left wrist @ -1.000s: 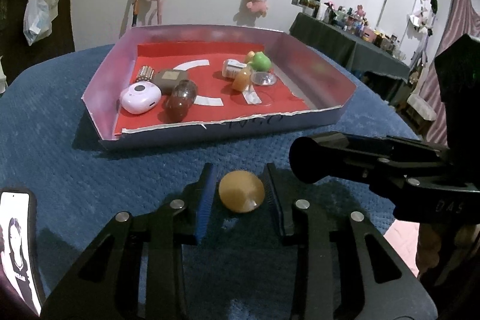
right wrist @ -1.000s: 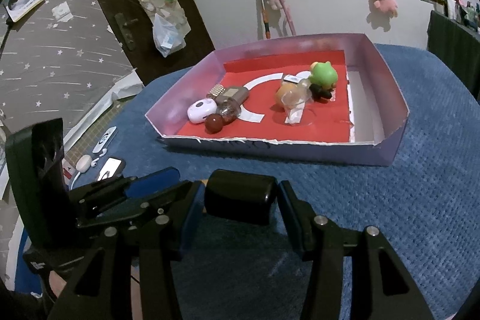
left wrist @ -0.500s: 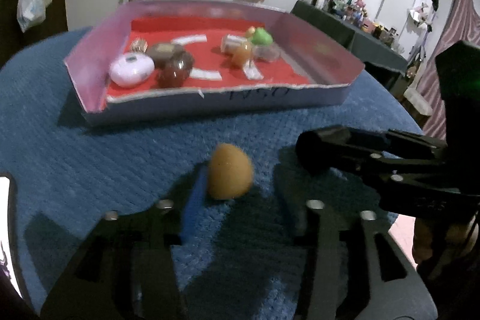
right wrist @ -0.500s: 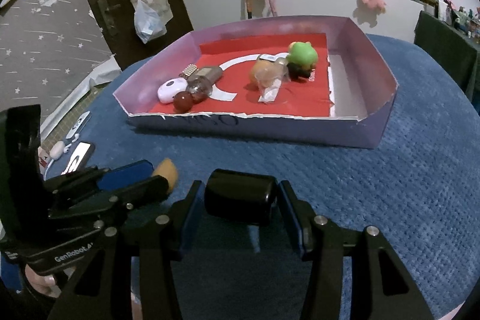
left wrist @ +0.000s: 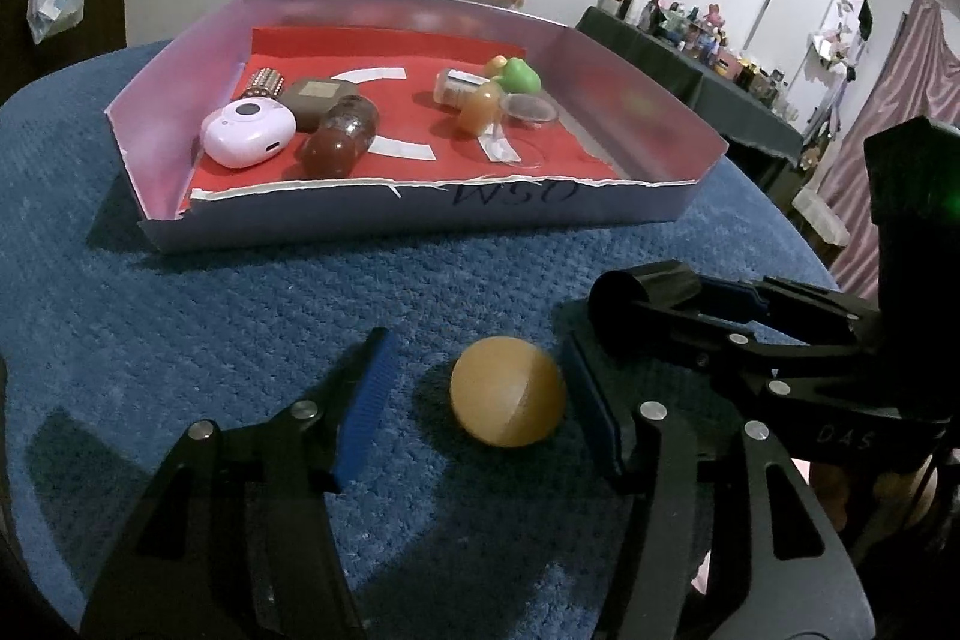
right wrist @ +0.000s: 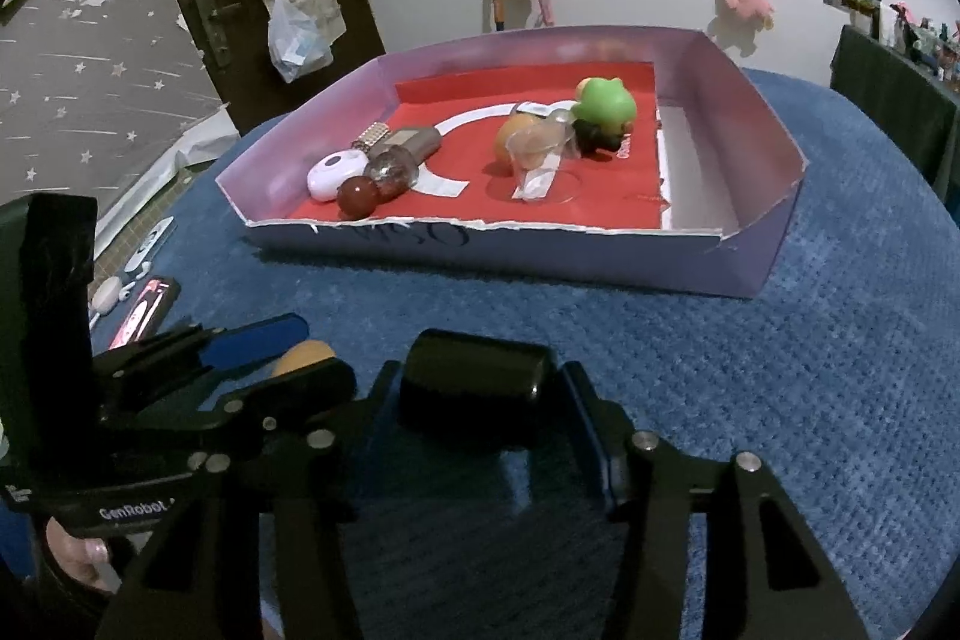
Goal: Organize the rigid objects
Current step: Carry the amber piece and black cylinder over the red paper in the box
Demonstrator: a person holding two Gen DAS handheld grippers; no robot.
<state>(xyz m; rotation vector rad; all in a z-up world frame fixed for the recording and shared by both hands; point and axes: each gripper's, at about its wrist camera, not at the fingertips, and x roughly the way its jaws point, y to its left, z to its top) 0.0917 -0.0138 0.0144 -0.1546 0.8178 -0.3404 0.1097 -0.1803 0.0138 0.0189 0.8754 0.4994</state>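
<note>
An orange ball [left wrist: 509, 391] lies on the blue cloth [left wrist: 180, 340] between the pads of my left gripper [left wrist: 474, 338]. Its jaws are opening and the left pad stands well apart from the ball, which is right beside the right pad. My right gripper [right wrist: 480, 377] is shut on a black cylinder [right wrist: 474, 370], just above the cloth and right of the left gripper [right wrist: 282, 349]. In the left wrist view that cylinder [left wrist: 630, 289] shows at the right. Behind both stands a purple-walled tray [left wrist: 420, 214] with a red floor.
The tray [right wrist: 540, 256] holds a white oval case [left wrist: 247, 133], a brown capsule [left wrist: 339, 136], a green toy [left wrist: 519, 76], an orange capsule [left wrist: 480, 109] and clear lids. A phone [right wrist: 147, 310] lies at the cloth's left edge. A hand [right wrist: 72, 550] holds the left gripper.
The left jaws have parted from the orange ball, which now rests loose on the cloth. The right gripper sank slightly, still gripping the black cylinder.
</note>
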